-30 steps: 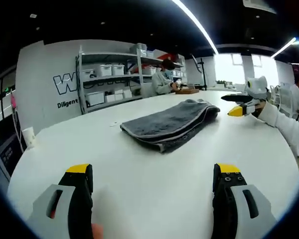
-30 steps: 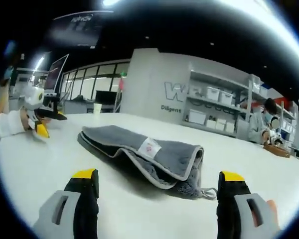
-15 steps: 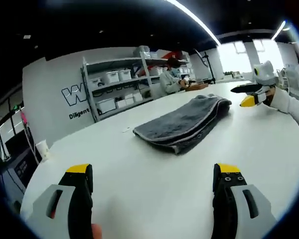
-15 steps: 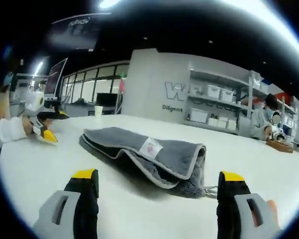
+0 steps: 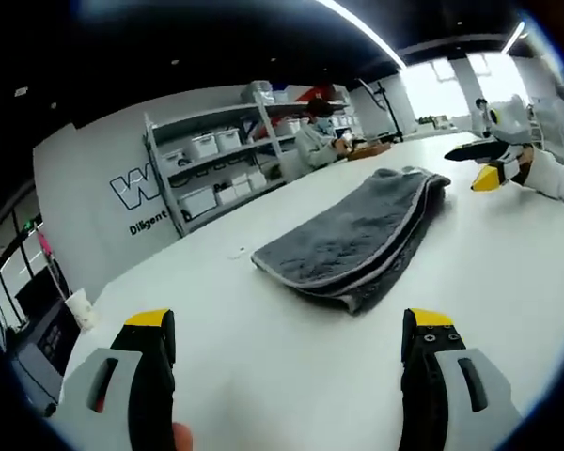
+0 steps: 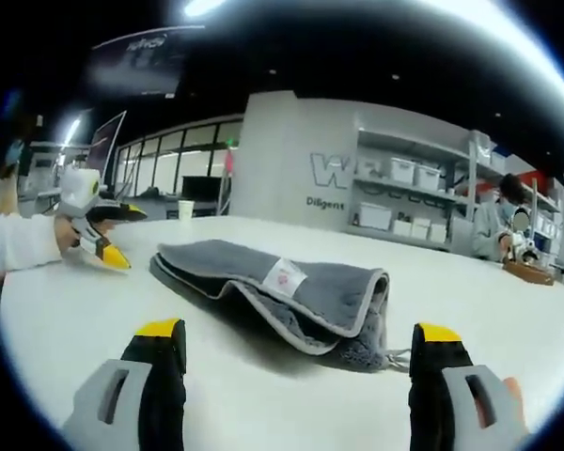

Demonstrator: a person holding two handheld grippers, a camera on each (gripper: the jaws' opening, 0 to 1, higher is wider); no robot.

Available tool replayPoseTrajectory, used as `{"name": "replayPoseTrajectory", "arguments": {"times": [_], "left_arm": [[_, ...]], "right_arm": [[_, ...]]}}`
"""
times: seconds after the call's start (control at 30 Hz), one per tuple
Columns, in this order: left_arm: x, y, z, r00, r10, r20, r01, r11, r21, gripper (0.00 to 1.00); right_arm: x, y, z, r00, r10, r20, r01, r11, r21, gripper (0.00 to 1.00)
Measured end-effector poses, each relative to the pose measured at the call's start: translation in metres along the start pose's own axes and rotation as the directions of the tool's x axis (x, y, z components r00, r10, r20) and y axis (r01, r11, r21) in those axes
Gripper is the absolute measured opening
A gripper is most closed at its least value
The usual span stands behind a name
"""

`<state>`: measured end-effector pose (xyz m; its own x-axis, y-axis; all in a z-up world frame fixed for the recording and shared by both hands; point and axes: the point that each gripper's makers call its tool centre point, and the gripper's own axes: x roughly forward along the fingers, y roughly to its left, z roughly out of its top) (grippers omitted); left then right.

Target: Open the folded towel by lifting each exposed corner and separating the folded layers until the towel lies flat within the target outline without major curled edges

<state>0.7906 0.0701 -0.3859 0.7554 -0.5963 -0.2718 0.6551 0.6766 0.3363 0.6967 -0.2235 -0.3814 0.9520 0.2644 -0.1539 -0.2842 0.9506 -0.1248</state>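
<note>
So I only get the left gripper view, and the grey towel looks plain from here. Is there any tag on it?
Observer: Yes. The right gripper view shows a white label with a red mark on the towel's top layer.
Operator: Anything at the corners?
Observer: A small loop sticks out at the corner nearest the right gripper.
Operator: Is it folded tight on that side?
Observer: No. The top layer arches up off the layers beneath, leaving a dark gap along that edge.
</note>
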Motion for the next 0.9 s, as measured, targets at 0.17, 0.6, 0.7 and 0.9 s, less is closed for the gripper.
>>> {"name": "replayPoseTrajectory", "arguments": {"times": [0.17,0.6,0.7,0.9], "left_arm": [[0.008,0.001,0.003,1.0,-0.009,-0.003,0.009,1.0,0.022,0.98],[0.02,-0.026,-0.003,0.989,-0.148,-0.01,0.146,0.982,-0.118,0.78],[0.019,-0.031,-0.006,0.986,-0.169,-0.005,0.165,0.972,-0.169,0.71],[0.015,-0.041,-0.006,0.976,-0.219,0.019,0.217,0.95,-0.225,0.54]], "right_arm": [[0.001,0.001,-0.001,1.0,0.003,-0.004,-0.003,1.0,-0.001,0.99],[-0.001,0.0,0.001,1.0,-0.001,0.002,0.001,1.0,-0.003,0.99],[-0.001,0.0,0.001,1.0,-0.002,0.004,0.002,1.0,-0.005,0.99],[-0.001,-0.002,0.001,1.0,-0.007,0.001,0.007,1.0,-0.002,0.99]]}}
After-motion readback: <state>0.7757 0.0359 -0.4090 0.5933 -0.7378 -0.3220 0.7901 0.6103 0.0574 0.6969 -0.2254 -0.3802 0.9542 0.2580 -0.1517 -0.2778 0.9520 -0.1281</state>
